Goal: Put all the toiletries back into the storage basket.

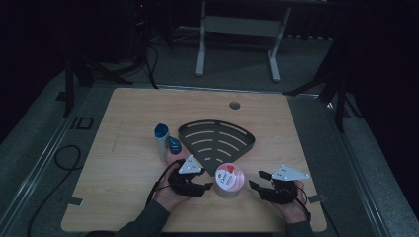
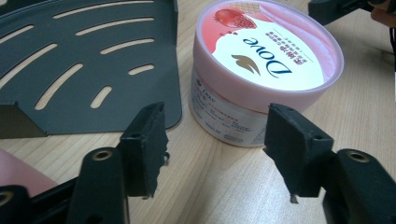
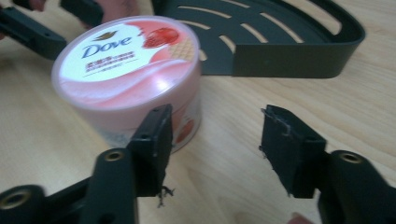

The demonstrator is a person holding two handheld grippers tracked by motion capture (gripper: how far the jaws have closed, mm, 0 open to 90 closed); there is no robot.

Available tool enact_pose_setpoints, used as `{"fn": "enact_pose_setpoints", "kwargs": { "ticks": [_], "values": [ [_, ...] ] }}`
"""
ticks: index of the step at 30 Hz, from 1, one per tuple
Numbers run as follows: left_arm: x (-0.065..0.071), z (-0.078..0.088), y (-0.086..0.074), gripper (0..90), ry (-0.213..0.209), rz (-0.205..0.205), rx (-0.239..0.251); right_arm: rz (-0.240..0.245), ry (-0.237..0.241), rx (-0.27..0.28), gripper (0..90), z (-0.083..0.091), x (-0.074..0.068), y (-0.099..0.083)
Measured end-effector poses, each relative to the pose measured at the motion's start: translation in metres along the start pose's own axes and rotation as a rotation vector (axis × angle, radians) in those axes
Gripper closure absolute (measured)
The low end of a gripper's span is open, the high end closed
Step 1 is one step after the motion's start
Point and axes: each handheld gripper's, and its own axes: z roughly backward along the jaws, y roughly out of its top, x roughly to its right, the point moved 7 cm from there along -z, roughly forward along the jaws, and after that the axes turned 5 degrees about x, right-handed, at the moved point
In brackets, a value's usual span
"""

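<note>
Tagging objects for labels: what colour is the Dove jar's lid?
Pink lid with a white label; clearest in the left gripper view.

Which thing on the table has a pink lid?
The round Dove jar between the two tools. Its lid is pink, while the bottles beside the dark slotted rack have blue tops.

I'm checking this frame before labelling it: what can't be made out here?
- Small print on the Dove jar: too small and blurred in both gripper views.
- Blue-capped bottles in the high view: labels too dim and small; the left gripper and its hand cover their near ends.
- Slotted black tray: cut off by the left gripper view's top and left edges.
</note>
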Motion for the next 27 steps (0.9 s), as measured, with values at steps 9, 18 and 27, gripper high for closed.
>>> {"fn": "enact_pose_setpoints", "kwargs": {
  "ticks": [9,18,27],
  "values": [
    [0.006,-0.008,0.001,31.9,-0.029,-0.029,-0.011,0.045,0.086,-0.019,26.6,-0.002,-0.014,-0.003],
    [0.012,-0.018,0.001,26.2,-0.089,-0.068,-0.019,0.099,0.148,-0.069,22.2,-0.017,-0.025,-0.006],
    [0.015,-0.023,0.000,25.1,-0.132,-0.124,-0.004,0.160,0.201,-0.091,21.8,-0.028,-0.031,-0.003]
  ]
}}
